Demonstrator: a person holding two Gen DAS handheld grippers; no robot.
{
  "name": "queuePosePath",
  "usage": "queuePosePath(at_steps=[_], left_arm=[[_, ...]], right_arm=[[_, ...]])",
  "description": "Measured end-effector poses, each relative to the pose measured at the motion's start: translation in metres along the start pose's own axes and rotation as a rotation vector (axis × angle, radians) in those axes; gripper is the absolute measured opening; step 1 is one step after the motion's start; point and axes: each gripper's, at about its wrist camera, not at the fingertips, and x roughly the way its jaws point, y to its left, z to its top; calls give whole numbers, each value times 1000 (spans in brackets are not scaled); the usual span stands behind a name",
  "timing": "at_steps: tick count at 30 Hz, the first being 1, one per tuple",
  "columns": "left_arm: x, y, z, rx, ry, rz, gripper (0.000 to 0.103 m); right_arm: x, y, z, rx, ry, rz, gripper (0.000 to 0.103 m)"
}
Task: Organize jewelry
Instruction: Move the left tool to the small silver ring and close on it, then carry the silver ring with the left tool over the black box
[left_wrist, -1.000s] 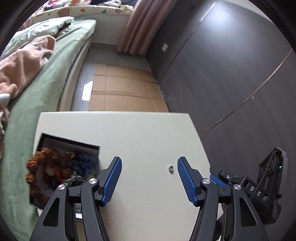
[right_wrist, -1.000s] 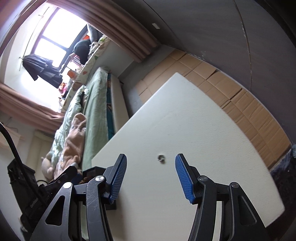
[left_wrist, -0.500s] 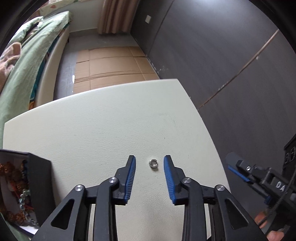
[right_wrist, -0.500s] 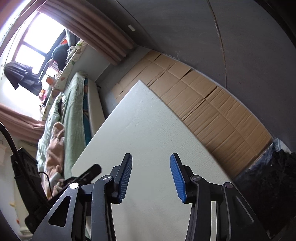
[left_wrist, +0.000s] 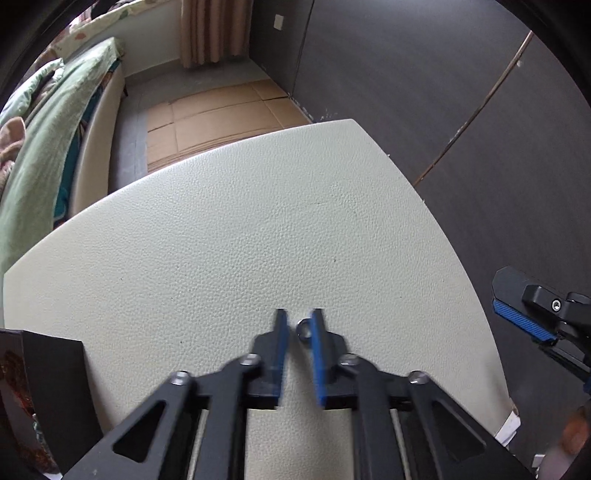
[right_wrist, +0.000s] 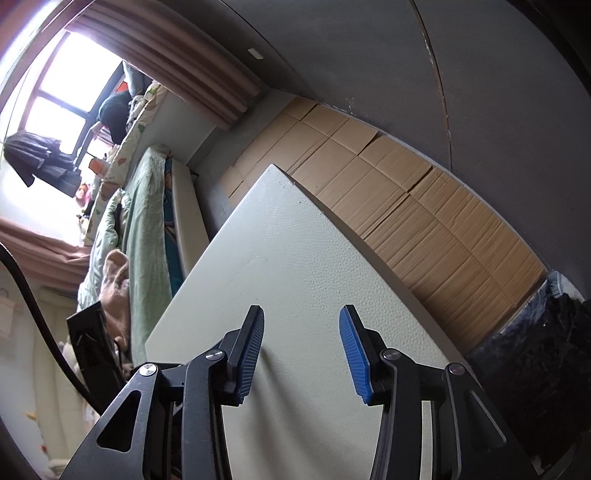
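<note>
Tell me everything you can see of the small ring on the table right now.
The ring is a small silvery band, metal by its shine, with an open centre. It sits between the blue pads of the left gripper, against the right-hand pad, low over the cream table; whether it is lifted cannot be told. The jaws are nearly closed around it. Only its upper arc shows, and motion blur hides finer detail. The right wrist view does not show it.
</note>
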Motion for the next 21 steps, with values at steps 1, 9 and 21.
queuePosePath(at_steps=[1, 9, 21], left_arm=[[0, 0, 0, 1, 3, 0, 5], [-11, 1, -4, 2, -31, -8, 0], [0, 0, 1, -41, 18, -13, 12]], right_arm=[[0, 0, -1, 0, 1, -2, 45], [2, -2, -6, 3, 12, -13, 45], [-8, -22, -9, 78, -2, 12, 45]])
